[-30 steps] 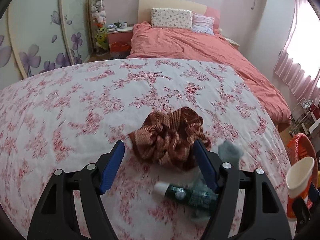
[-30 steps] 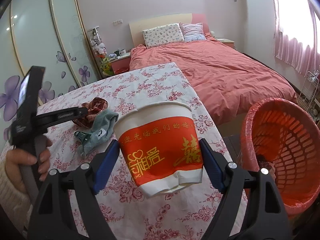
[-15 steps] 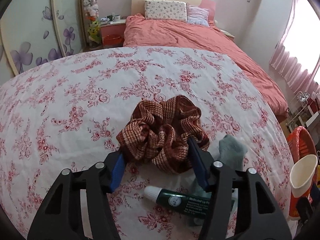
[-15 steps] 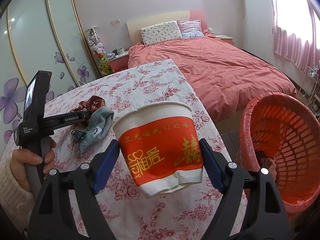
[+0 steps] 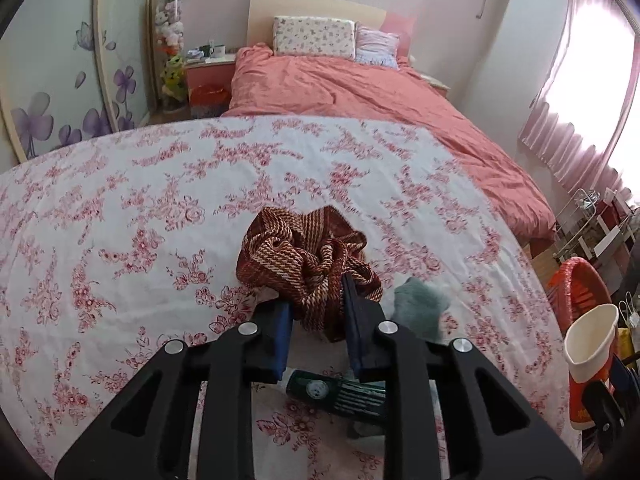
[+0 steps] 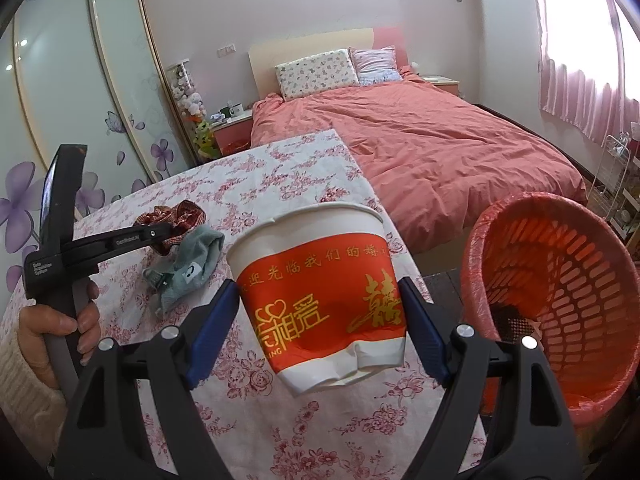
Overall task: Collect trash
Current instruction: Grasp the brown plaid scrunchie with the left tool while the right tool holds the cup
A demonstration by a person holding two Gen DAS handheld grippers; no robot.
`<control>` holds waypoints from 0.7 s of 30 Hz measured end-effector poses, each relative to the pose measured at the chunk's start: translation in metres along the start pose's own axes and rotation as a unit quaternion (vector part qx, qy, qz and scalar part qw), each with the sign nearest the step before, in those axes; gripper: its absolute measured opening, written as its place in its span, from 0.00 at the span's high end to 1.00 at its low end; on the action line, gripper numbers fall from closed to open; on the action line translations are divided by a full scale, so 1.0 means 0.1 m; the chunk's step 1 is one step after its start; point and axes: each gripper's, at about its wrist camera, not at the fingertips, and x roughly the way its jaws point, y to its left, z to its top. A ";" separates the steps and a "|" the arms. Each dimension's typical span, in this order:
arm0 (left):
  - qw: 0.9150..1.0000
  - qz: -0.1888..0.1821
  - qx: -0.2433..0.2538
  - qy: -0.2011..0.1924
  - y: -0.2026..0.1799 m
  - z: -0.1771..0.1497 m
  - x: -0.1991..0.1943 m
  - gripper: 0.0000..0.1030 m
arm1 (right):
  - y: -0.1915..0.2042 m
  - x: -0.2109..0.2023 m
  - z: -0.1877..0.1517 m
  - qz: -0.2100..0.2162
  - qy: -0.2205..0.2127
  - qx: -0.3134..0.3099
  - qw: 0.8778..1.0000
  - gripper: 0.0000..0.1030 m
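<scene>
One brown striped scrunchie, one grey-green sock, one dark green tube, one red and white paper cup and one orange basket are counted.

In the left wrist view, low in the centre of the frame, the near edge of the scrunchie is pinched between the blue pads of the left gripper; its jaws have just been closing, and the fabric is bunched between them. The rest of the scrunchie is spread above the fingertips on the flowered tablecloth. The sock is seen just right of the right finger, and the tube lies below the fingers, partly hidden by them.

In the right wrist view the cup is held at centre frame, gripped at its sides by the widely spread fingers of the right gripper; its bottom rim is dented. The basket is seen at the right edge of the frame, beyond the table's right edge, with some dark litter inside. The left part of the cloth is bare. A red-covered bed fills the upper right, beyond the table's far edge.
</scene>
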 end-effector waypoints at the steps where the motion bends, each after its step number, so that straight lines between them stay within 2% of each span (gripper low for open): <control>1: 1.000 -0.001 0.002 -0.004 -0.02 0.01 -0.04 0.78 | 0.00 -0.01 0.01 0.000 -0.001 0.000 1.000 0.24; 13: 0.998 -0.037 0.023 -0.055 -0.28 0.06 -0.62 0.78 | -0.08 -0.47 0.05 -0.018 -0.039 0.004 0.999 0.24; 21: 0.992 -0.081 0.059 -0.074 -0.74 -0.05 -0.99 0.78 | -0.30 -0.91 0.05 -0.055 -0.076 0.014 0.995 0.24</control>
